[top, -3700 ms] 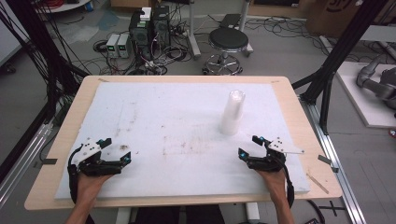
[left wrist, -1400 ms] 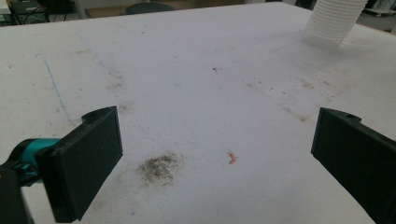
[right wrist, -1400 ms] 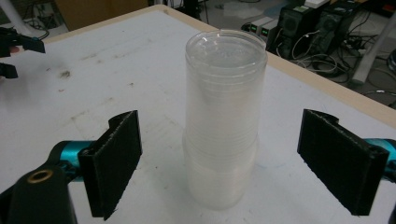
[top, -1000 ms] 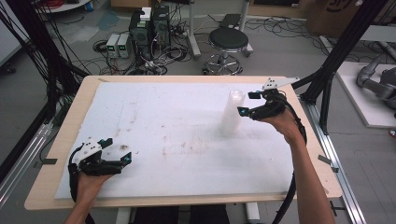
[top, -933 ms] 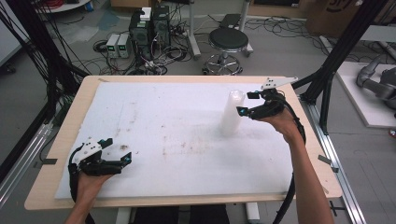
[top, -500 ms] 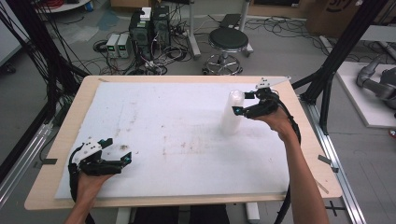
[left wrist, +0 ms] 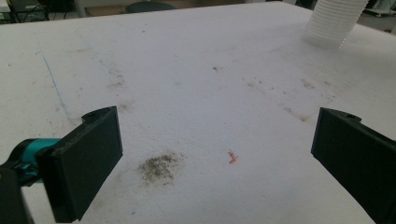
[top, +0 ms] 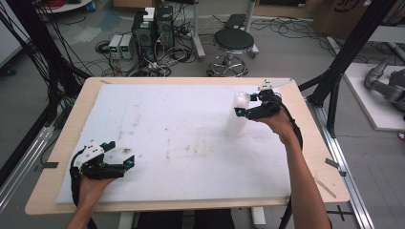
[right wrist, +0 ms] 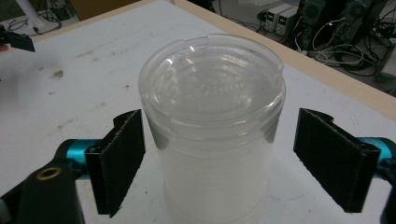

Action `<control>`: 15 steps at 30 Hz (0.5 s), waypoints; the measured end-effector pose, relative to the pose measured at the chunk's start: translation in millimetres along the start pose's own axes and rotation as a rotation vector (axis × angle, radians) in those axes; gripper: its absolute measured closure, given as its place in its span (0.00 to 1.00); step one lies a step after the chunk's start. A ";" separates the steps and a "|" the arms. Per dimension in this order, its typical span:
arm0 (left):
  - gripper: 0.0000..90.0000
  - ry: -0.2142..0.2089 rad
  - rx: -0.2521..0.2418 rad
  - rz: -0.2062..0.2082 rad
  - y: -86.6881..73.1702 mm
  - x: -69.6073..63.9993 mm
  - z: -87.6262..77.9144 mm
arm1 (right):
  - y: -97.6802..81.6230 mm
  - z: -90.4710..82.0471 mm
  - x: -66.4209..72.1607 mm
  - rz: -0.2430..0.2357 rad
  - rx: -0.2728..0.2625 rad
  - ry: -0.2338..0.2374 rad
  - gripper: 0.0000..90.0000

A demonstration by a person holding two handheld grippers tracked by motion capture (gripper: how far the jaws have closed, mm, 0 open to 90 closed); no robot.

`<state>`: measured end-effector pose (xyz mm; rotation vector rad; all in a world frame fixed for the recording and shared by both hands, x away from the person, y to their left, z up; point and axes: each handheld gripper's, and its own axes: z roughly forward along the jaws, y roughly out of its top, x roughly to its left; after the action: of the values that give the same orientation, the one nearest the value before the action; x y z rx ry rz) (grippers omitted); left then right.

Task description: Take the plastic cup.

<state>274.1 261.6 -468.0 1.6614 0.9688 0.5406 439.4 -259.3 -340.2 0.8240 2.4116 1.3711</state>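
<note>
A tall stack of clear plastic cups [top: 237,119] stands upright on the white foam board [top: 181,119], right of the middle. My right gripper [top: 242,108] reaches in from the right at the top of the stack. In the right gripper view the top cups [right wrist: 212,135] sit between the two black pads [right wrist: 121,158]. The jaws have just been closing; the left pad is at the cup wall and the right pad stands clear of it. My left gripper [top: 122,153] rests open at the front left, nothing between its pads [left wrist: 84,158]. The stack's base [left wrist: 334,21] shows far off there.
The board is stained with dark smudges [left wrist: 159,167] and carries a small orange speck [left wrist: 231,157]. The wooden table edge [top: 315,157] runs around it. A stool [top: 233,43], computers and cables lie beyond the far edge; black frame posts [top: 346,57] stand at the right.
The right hand came up from the front right of the board to the cup stack, then shifted slightly left over its top as its jaws narrowed around it. The left hand stayed still.
</note>
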 end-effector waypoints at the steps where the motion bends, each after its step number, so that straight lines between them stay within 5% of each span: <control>1: 0.02 -0.001 0.000 0.001 0.1 0.1 0.0 | 0.1 0.1 -0.3 -0.002 -0.003 -0.001 0.22; 15: 0.02 -0.002 -0.002 0.003 0.0 0.0 -0.1 | 0.1 6.9 2.2 -0.013 -0.015 -0.008 0.31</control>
<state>274.0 261.6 -468.0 1.6615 0.9647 0.5415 441.0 -253.2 -343.6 0.8074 2.3935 1.3773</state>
